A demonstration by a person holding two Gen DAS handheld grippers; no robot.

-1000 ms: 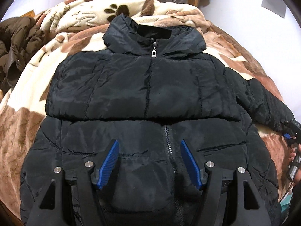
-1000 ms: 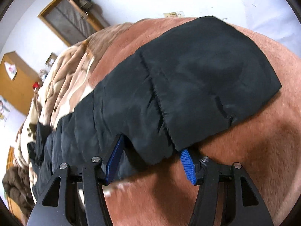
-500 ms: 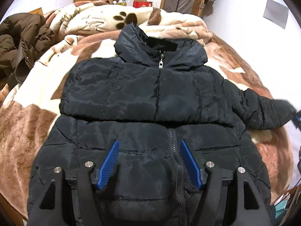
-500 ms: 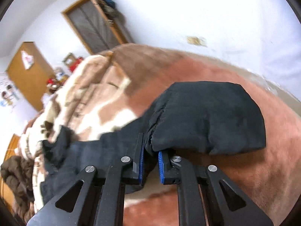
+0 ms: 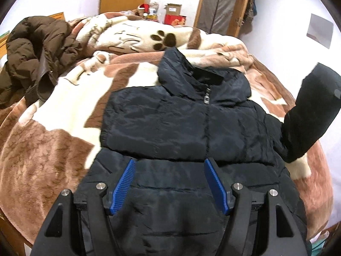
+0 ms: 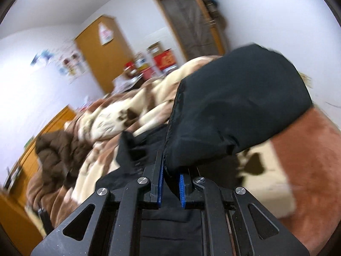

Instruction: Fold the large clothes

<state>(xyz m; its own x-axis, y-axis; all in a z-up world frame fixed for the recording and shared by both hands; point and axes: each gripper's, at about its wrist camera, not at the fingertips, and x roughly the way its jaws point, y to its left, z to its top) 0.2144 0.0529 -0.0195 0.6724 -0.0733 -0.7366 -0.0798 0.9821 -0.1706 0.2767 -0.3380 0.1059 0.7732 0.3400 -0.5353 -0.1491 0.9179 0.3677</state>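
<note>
A black puffer jacket (image 5: 183,123) lies front up on the bed, zipped, collar at the far end. Its near-side sleeve is folded across the chest. My left gripper (image 5: 170,183) is open and empty, hovering over the jacket's lower front. My right gripper (image 6: 170,183) is shut on the cuff of the jacket's other sleeve (image 6: 238,111) and holds it lifted off the bed. That raised sleeve also shows at the right in the left wrist view (image 5: 309,115).
A brown and cream paw-print blanket (image 5: 53,145) covers the bed. A brown puffer coat (image 5: 34,51) is heaped at the far left; it also shows in the right wrist view (image 6: 57,153). A white wall runs along the right. Wardrobe, door and boxes stand beyond the bed.
My right gripper closed on the sleeve cuff and lifted it up off the blanket toward the jacket body. My left gripper drew back and rose, staying open.
</note>
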